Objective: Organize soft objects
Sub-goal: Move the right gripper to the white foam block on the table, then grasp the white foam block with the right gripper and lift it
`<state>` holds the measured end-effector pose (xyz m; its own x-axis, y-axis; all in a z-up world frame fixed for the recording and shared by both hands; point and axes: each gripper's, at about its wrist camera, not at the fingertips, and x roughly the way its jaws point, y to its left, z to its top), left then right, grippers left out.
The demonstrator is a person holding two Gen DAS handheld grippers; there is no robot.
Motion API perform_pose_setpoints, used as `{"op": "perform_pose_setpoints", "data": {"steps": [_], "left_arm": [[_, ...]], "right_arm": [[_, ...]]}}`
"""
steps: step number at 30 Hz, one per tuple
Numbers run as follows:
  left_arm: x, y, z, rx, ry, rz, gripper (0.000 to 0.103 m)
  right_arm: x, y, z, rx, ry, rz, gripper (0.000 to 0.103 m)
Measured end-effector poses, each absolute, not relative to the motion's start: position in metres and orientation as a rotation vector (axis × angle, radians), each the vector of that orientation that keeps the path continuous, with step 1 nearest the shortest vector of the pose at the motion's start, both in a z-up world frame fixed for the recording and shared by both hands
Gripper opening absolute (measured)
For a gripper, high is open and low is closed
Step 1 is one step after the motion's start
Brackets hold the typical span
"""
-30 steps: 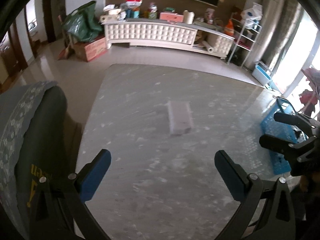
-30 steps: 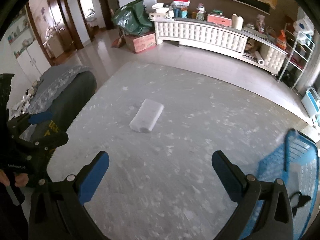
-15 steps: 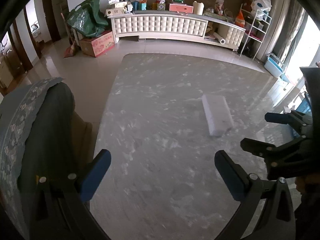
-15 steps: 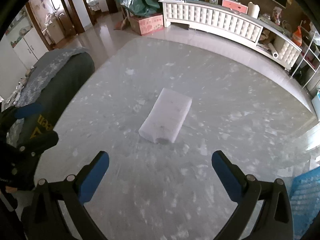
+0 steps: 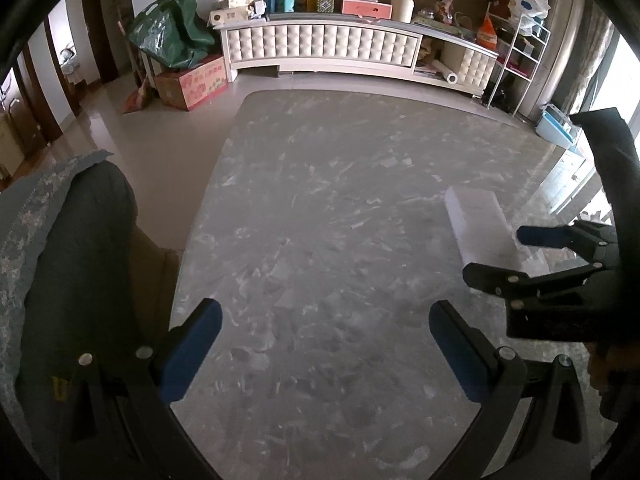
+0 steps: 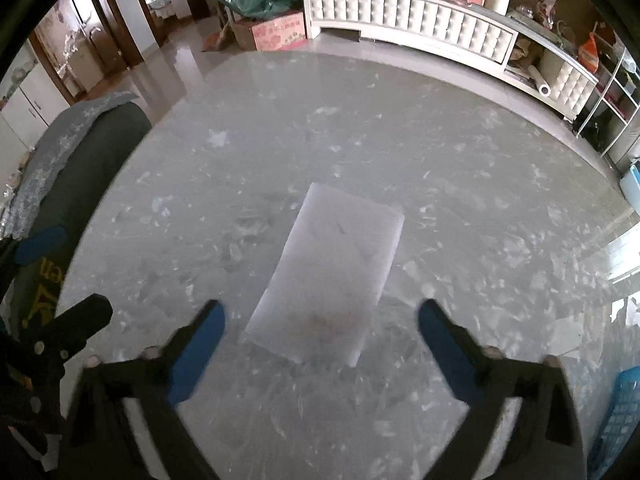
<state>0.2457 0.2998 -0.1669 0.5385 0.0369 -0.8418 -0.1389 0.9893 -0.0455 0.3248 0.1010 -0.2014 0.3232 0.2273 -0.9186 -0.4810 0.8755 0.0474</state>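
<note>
A white foam block (image 6: 328, 272) lies flat on the grey marble table (image 6: 460, 168), its long axis running away from the right gripper (image 6: 320, 330), whose empty jaws are closing astride its near end; the left gripper (image 5: 324, 344) hangs wide beside it.

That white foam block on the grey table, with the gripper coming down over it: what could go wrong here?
The right gripper is closing with only the near end of the white foam block between its pads, so the block could tilt or slip out when lifted. The marble table looks glossy, so a one-sided touch may just push the block away. The left gripper hangs open nearby, holding nothing.
</note>
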Motion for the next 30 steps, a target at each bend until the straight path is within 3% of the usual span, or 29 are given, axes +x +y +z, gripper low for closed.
{"op": "perform_pose_setpoints", "data": {"steps": [4,6,10,18,30], "left_arm": [[0.246,0.301,-0.169,-0.116,0.997,0.104,0.103],[0.245,0.301,-0.170,-0.119,0.998,0.103,0.103],[0.243,0.298,-0.166,-0.120,0.998,0.091,0.103],[0.233,0.269,-0.127,-0.078,0.956,0.057,0.103],[0.187,0.196,-0.018,-0.016,0.791,-0.049,0.103]], "right_arm": [[0.321,0.106,-0.204,-0.285,1.154,0.454,0.070],[0.318,0.106,-0.201,-0.297,1.136,0.445,0.055],[0.310,0.104,-0.199,-0.300,1.128,0.483,0.048],[0.292,0.074,-0.159,-0.279,1.073,0.523,0.047],[0.210,0.005,-0.035,-0.277,0.913,0.498,0.048]]}}
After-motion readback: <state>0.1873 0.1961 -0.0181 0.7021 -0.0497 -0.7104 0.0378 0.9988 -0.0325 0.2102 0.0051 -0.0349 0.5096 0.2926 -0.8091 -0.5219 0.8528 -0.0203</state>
